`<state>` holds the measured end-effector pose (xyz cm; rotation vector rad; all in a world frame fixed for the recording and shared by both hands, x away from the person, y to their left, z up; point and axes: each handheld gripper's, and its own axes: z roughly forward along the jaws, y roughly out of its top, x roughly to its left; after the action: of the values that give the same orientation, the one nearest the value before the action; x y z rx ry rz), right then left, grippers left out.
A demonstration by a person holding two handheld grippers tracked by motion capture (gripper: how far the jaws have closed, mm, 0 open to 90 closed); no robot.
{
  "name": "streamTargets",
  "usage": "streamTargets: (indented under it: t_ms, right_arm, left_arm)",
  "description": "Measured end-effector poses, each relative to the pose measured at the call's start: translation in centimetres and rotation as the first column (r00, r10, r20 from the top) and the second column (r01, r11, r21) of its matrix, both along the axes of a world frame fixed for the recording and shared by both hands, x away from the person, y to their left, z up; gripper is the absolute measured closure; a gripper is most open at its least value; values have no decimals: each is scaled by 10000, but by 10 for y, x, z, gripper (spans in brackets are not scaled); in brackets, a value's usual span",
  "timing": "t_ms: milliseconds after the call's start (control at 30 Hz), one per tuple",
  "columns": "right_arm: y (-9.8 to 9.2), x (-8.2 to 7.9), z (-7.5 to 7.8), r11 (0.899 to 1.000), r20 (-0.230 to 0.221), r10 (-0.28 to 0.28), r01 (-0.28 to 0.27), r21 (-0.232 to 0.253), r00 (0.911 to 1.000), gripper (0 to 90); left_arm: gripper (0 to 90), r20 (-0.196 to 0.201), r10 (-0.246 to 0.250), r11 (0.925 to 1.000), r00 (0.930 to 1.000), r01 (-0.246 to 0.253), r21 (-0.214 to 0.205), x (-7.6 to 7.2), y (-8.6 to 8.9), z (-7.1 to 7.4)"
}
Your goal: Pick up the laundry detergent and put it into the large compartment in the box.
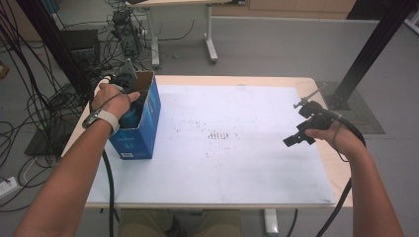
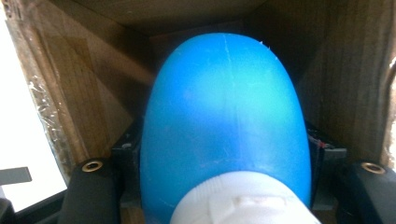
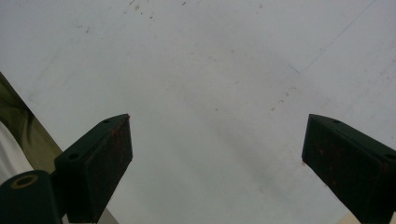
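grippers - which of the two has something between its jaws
The left gripper, down inside the blue box around a blue bottle; the right gripper gapes over bare mat.

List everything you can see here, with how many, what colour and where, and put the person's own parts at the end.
Cardboard box: one, blue outside and brown inside, open top, at the left edge of the table.
Bottle: one, blue with a white cap, inside the box, between the left tongs' jaws.
Mat: one, white with small dark marks, covering most of the tabletop.
Table: one, light wood, bare edge at the right.
Second table: one, white legs, on the floor behind.
Cables: many, black, on the floor at the left.
Left tongs: one, black, reaching into the box.
Right tongs: one, black, jaws wide apart over the mat.
Forearms: two, bare, a wristband on the left.
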<state>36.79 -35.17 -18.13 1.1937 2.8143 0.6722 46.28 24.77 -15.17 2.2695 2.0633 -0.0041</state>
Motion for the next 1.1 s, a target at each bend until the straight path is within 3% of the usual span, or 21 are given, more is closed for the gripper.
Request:
streamTargets:
  t_ms: [700,1100]
  right_arm:
    - [5,0,-1,9999,-6,140,-140,-64,9999,90]
    - [7,0,-1,9999,-71,157,-157,-46,9999,90]
  left_arm:
    - [292,81,-199,9996,9998,201,-193,-3,5,2]
    - [280,148,-397,9979,9991,404,-514,-6,15,14]
